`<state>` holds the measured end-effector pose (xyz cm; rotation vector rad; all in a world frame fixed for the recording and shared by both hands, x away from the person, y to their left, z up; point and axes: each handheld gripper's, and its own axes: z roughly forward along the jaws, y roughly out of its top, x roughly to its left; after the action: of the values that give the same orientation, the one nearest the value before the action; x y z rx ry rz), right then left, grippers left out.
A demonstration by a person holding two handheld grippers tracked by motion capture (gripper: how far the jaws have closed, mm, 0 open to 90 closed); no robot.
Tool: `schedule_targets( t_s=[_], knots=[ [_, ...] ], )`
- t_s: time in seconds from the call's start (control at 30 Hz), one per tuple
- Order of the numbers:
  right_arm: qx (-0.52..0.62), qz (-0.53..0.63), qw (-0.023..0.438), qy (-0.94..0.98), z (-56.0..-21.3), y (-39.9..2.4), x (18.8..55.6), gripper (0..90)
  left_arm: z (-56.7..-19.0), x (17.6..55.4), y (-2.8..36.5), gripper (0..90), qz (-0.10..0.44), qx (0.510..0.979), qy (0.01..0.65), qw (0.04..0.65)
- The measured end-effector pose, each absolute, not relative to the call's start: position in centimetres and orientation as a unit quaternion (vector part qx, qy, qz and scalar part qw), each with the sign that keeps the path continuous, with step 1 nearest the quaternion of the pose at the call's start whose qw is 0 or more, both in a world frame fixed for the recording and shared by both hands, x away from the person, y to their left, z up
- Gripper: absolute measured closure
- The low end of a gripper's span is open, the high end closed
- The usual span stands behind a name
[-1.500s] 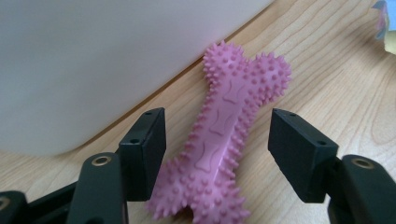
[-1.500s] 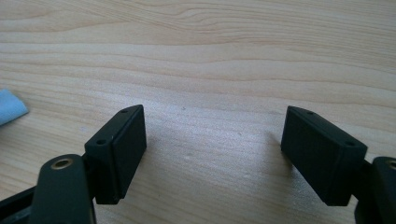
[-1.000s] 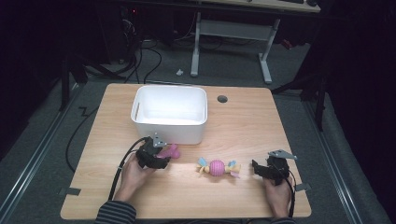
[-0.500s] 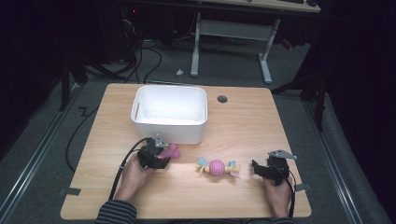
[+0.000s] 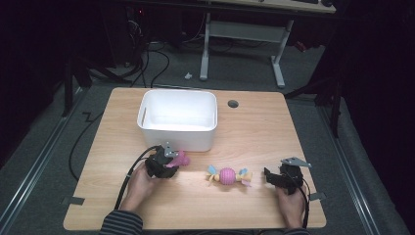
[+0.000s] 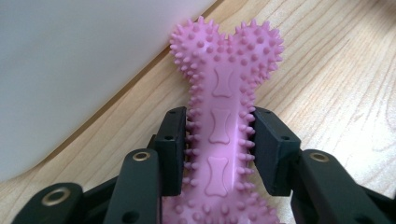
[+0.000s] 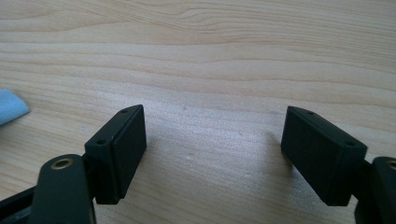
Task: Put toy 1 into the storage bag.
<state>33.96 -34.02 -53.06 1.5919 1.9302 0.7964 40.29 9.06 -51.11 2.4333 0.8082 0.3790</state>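
Observation:
A pink spiky rubber bone [image 6: 223, 93] lies on the wooden table just in front of the white bin [image 5: 178, 118]. My left gripper [image 6: 218, 140] has just been closing, and its pads now press on the bone's narrow middle. From above the bone [image 5: 180, 158] pokes out past my left gripper [image 5: 169, 162]. A pink ball toy with coloured tassels [image 5: 227, 176] lies between my two hands. My right gripper [image 5: 268, 177] rests at the table's front right; in the right gripper view its jaws stand wide apart around nothing [image 7: 212, 149].
The white bin's wall [image 6: 84, 70] rises close to the left of the bone. A round cable hole [image 5: 233, 104] sits behind the bin on the table [image 5: 264, 132]. A blue tassel tip [image 7: 10, 106] shows at the left of the right gripper view.
My left gripper's jaws have drawn in on the pink bone. Neither hand has shifted on the table, and the ball toy lies where it was.

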Motion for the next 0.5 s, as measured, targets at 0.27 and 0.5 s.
schedule_targets(
  t_s=[0.27, 0.5],
  knots=[
    [0.586, 0.293, 0.255, 0.711, -53.1, -34.0, 34.0, 22.1, -50.9, 39.9, 9.0, 59.0, 0.128, 0.904, 0.299, 0.279],
    [0.586, 0.293, 0.255, 0.711, -53.1, -34.0, 34.0, 22.1, -50.2, 39.2, 9.7, 58.9, 0.103, 0.897, 0.306, 0.302]
  ],
)
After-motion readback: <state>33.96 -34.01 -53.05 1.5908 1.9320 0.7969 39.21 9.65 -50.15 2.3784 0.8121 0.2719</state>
